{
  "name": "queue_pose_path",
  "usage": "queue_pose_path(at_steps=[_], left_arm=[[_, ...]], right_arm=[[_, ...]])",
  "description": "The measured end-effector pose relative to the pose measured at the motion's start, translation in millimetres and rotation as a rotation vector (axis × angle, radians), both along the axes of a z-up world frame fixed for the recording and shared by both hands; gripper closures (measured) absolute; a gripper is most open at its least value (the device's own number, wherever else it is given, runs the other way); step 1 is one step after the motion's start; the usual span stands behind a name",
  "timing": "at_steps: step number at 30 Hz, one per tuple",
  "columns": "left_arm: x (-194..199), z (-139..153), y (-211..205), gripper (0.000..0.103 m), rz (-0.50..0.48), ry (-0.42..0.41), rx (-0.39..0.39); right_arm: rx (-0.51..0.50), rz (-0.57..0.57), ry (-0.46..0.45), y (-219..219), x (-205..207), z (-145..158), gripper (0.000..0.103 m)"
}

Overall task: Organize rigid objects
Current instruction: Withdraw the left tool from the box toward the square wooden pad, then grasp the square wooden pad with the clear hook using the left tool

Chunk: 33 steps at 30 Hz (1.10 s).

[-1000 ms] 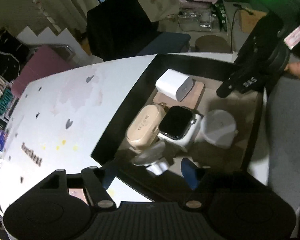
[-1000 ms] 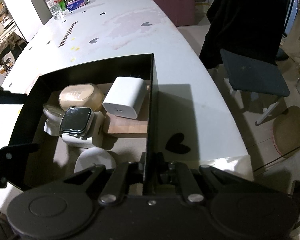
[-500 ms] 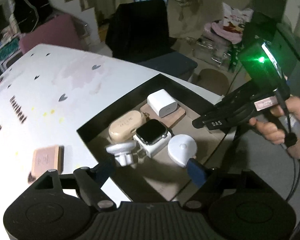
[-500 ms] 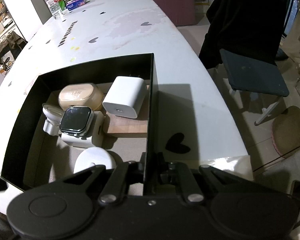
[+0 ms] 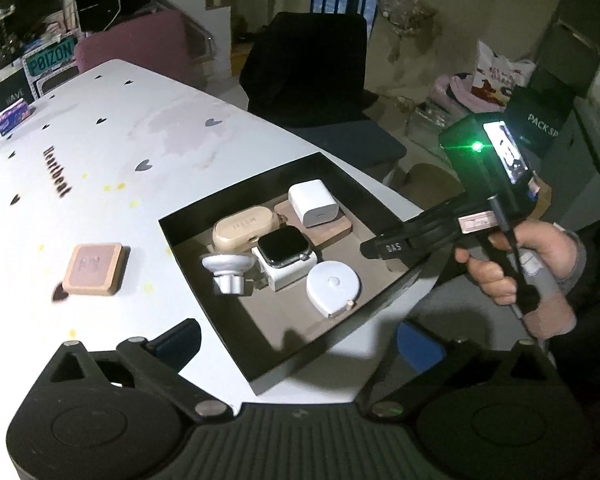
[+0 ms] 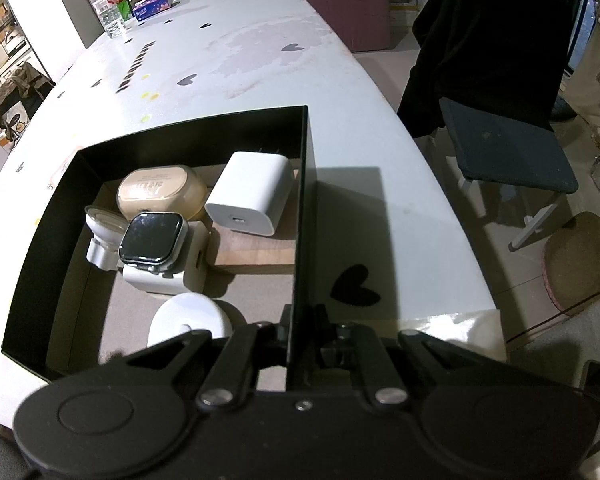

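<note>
1. The right gripper (image 6: 300, 344) is clenched on the near right wall of the black box (image 5: 188, 256), steadying it.
2. The left gripper (image 5: 296, 340) hovers above the box's near corner, jaws opening with nothing between them.
3. The pink square case (image 5: 94, 269) lies on the table (image 5: 120, 140), left of the box and well apart from it; it looks like the next pick.
4. Approach from above, straddle 2 opposite edges, then place it in the bare floor nearest the left gripper, clear of the watch (image 5: 284, 246).

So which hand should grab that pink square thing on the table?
Probably the left. The left gripper is opening with nothing in it, near the pink square. The right gripper is clamped on the box wall.
</note>
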<state>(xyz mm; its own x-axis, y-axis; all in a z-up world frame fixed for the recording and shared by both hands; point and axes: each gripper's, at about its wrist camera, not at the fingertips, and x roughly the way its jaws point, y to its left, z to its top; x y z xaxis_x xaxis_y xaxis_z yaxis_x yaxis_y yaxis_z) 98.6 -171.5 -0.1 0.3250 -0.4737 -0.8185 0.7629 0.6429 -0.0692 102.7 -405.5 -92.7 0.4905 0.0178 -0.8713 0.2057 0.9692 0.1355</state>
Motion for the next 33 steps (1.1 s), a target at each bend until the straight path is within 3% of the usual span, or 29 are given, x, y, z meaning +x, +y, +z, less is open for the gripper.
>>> queue_pose_path(at_steps=[9,17,25,29,33], left_arm=[[-13.7,2.1,13.5,0.0,0.043,0.011,-0.037],[-2.6,-8.6,53.0,0.0,0.19,-0.011,-0.075],[50.5,-39.1,98.5,0.006,0.339,-0.122,-0.118],[86.3,-63.3,98.6,0.007,0.345,-0.156,-0.117],[118.5,-87.1,86.3,0.006,0.29,-0.175,-0.086]], right_arm=[[-0.001,0.0,0.0,0.2,-0.2,0.1,0.094],[-0.002,0.001,0.001,0.1,-0.1,0.1,0.094],[-0.006,0.002,0.001,0.3,-1.0,-0.7,0.094],[-0.008,0.003,0.002,0.7,-1.3,-1.0,0.094],[-0.008,0.003,0.001,0.9,-1.1,-1.0,0.094]])
